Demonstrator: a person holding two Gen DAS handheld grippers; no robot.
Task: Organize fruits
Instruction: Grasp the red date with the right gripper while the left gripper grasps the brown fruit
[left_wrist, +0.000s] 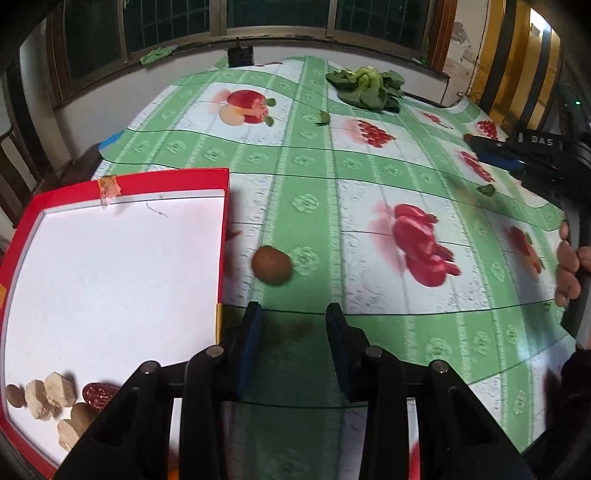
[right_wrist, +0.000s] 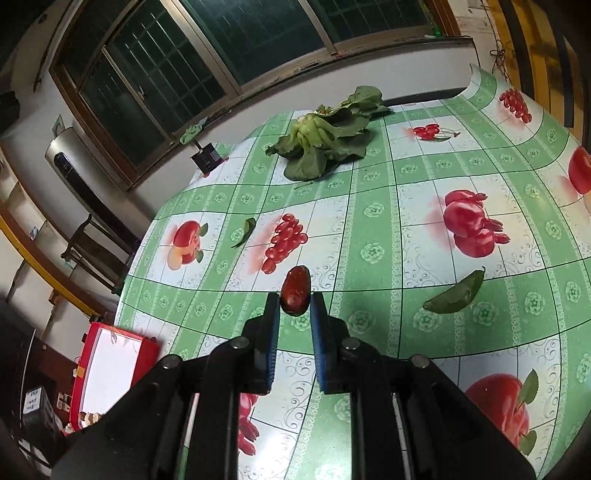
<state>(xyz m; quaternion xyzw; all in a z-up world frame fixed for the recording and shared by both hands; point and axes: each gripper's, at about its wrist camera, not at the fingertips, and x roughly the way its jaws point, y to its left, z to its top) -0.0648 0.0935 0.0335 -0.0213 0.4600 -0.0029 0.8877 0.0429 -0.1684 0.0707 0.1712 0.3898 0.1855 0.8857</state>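
Observation:
A brown kiwi (left_wrist: 272, 265) lies on the green fruit-print tablecloth, just right of the red box (left_wrist: 173, 176) with a white floor. My left gripper (left_wrist: 294, 314) hangs above the cloth short of the kiwi, its jaws apart with nothing between them. In the box's near corner sit a red date (left_wrist: 99, 394), brown nuts and several beige chunks (left_wrist: 51, 395). In the right wrist view my right gripper (right_wrist: 294, 300) is shut on a red date (right_wrist: 294, 291), held above the cloth. The red box (right_wrist: 147, 347) shows at the lower left there.
A leafy green vegetable (left_wrist: 365, 88) (right_wrist: 325, 136) lies at the far side of the table. Loose leaves (right_wrist: 456, 295) (right_wrist: 245, 230) lie on the cloth. A small dark block (left_wrist: 240, 55) stands at the far edge. A hand (left_wrist: 569, 266) holds the other gripper at the right.

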